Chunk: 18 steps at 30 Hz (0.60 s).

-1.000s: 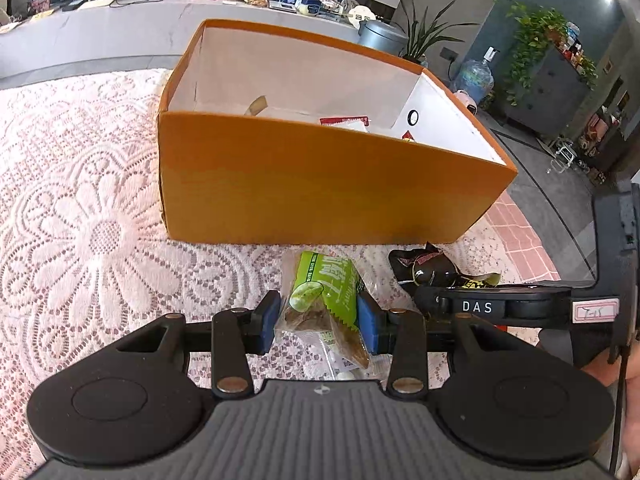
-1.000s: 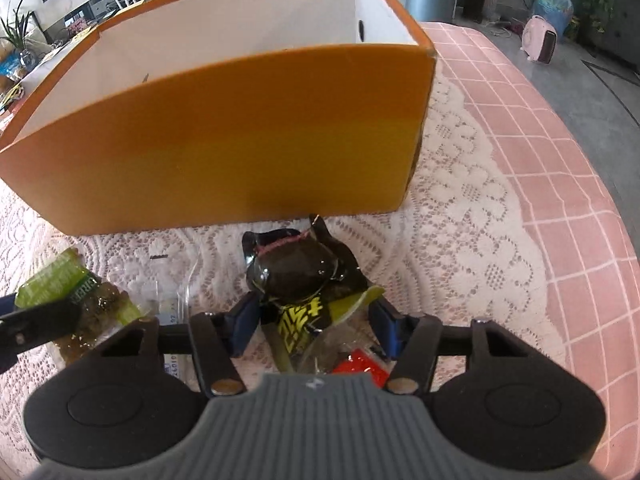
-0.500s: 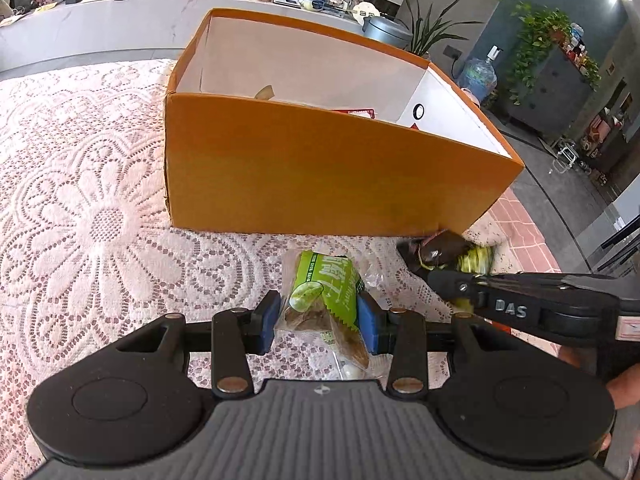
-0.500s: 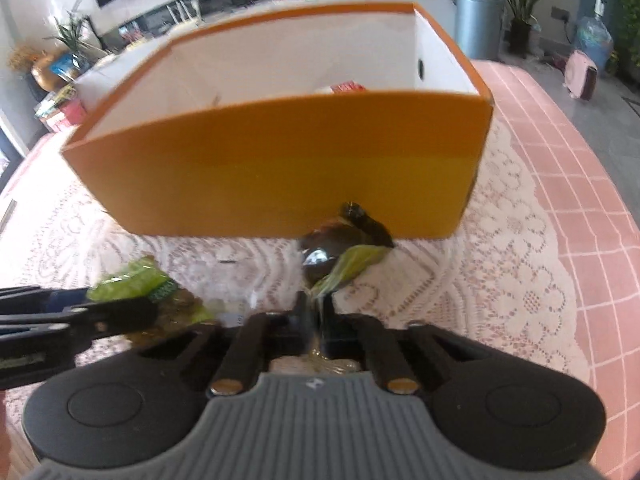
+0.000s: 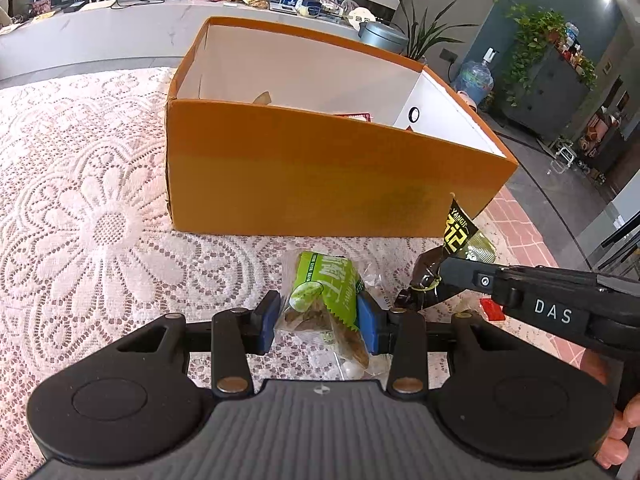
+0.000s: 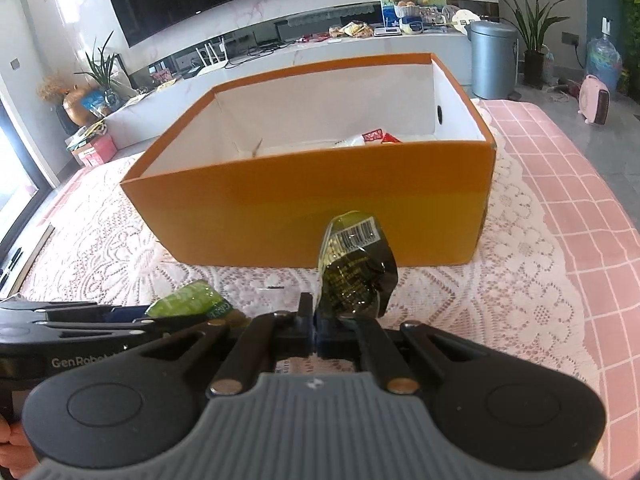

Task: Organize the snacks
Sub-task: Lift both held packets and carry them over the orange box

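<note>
An open orange box (image 5: 320,176) (image 6: 312,216) with white inner walls stands on the lace cloth ahead of both grippers. Snack packets lie inside it (image 6: 374,137). My left gripper (image 5: 316,320) is shut on a green snack packet (image 5: 326,292), low over the cloth in front of the box. My right gripper (image 6: 314,330) is shut on the edge of a dark snack packet (image 6: 356,276) with yellow print (image 5: 460,236), lifted clear of the cloth near the box's front wall. In the left wrist view the right gripper (image 5: 442,270) reaches in from the right.
A white lace cloth (image 5: 88,216) covers a pink checked table (image 6: 592,216). A small red packet (image 5: 492,309) lies on the cloth under the right gripper. A long white counter (image 6: 320,52), a grey bin (image 6: 492,56) and potted plants stand behind.
My right gripper has shut on the dark packet and lifted it off the cloth, tilting up toward the box. The left gripper keeps its hold on the green packet in the same spot.
</note>
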Each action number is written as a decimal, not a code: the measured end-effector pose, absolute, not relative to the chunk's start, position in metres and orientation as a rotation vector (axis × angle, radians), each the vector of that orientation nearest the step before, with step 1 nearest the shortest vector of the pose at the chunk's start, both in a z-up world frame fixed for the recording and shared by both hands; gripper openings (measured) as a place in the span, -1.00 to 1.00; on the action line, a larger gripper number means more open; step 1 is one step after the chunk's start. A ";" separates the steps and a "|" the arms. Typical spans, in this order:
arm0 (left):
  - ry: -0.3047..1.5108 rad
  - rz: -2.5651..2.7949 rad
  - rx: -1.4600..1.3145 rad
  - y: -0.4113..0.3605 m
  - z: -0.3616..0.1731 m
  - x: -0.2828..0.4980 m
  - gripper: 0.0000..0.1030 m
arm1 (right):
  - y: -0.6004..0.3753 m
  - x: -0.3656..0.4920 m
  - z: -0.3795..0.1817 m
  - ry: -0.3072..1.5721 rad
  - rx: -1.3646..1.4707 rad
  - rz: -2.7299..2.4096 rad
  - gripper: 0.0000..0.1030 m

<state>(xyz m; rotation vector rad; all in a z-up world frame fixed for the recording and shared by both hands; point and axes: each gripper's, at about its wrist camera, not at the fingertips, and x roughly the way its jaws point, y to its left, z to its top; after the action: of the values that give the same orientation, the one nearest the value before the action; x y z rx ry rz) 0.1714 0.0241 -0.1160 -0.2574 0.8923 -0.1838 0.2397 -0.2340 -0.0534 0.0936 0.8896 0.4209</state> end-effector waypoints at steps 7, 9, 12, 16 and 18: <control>0.876 -0.177 -0.285 0.029 -0.105 0.164 -0.10 | -0.232 0.223 -0.044 0.818 0.106 0.457 -1.00; 0.861 -0.183 -0.285 0.029 -0.097 0.160 -0.10 | -0.231 0.215 -0.041 0.797 0.110 0.474 -1.00; 0.830 -0.183 -0.276 0.031 -0.084 0.153 -0.10 | -0.228 0.206 -0.036 0.785 0.113 0.495 -1.00; 0.787 -0.173 -0.262 0.036 -0.065 0.146 -0.10 | -0.226 0.194 -0.023 0.756 0.113 0.490 -1.00; 0.769 -0.177 -0.264 0.039 -0.056 0.145 -0.10 | -0.226 0.190 -0.014 0.737 0.115 0.491 -1.00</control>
<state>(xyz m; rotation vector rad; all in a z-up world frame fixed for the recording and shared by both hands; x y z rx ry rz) 0.1452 0.0392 -0.0558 -0.2644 0.7685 -0.1766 0.1898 -0.2256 -0.0141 0.1152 0.7374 0.4914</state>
